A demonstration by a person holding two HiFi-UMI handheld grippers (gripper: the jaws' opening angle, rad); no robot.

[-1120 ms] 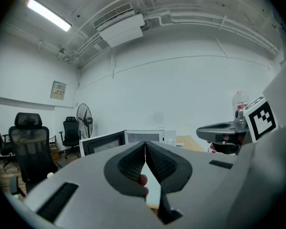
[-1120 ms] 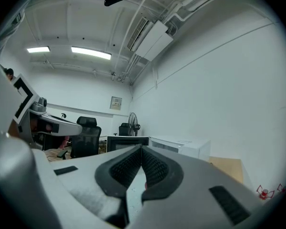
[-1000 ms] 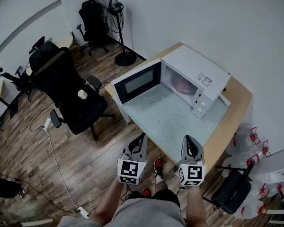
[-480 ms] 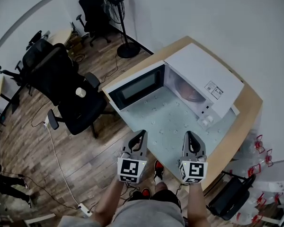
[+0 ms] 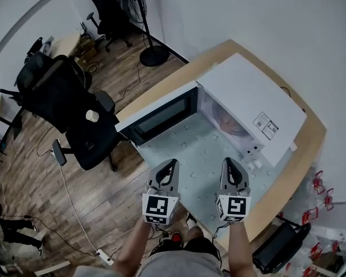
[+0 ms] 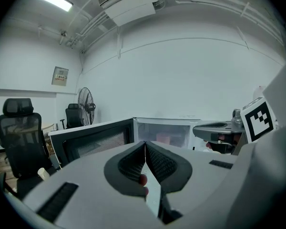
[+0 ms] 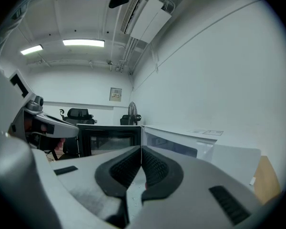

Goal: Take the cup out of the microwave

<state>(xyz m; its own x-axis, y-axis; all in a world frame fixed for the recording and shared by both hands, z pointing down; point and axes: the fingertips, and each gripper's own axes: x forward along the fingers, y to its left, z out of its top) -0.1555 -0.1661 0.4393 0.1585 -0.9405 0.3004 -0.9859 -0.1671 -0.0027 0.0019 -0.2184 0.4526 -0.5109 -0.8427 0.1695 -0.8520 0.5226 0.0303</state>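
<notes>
The white microwave (image 5: 251, 103) stands on the table with its dark-windowed door (image 5: 158, 115) swung wide to the left. Inside the cavity a pinkish cup (image 5: 230, 122) shows dimly; the left gripper view has it as a pale red shape (image 6: 163, 139). My left gripper (image 5: 172, 163) and right gripper (image 5: 227, 161) are held side by side over the table's front edge, pointing at the microwave and well short of it. Both are shut with nothing between their pads (image 6: 145, 144) (image 7: 141, 148).
A pale dotted mat (image 5: 199, 149) covers the wooden table (image 5: 303, 149) in front of the microwave. A black office chair (image 5: 63, 100) stands left of the open door, with a floor fan (image 5: 147, 22) behind it. Cables and a power strip (image 5: 101, 258) lie on the floor.
Both grippers have come forward together from off the table to over its front edge. The microwave looks nearer. The jaws stay shut.
</notes>
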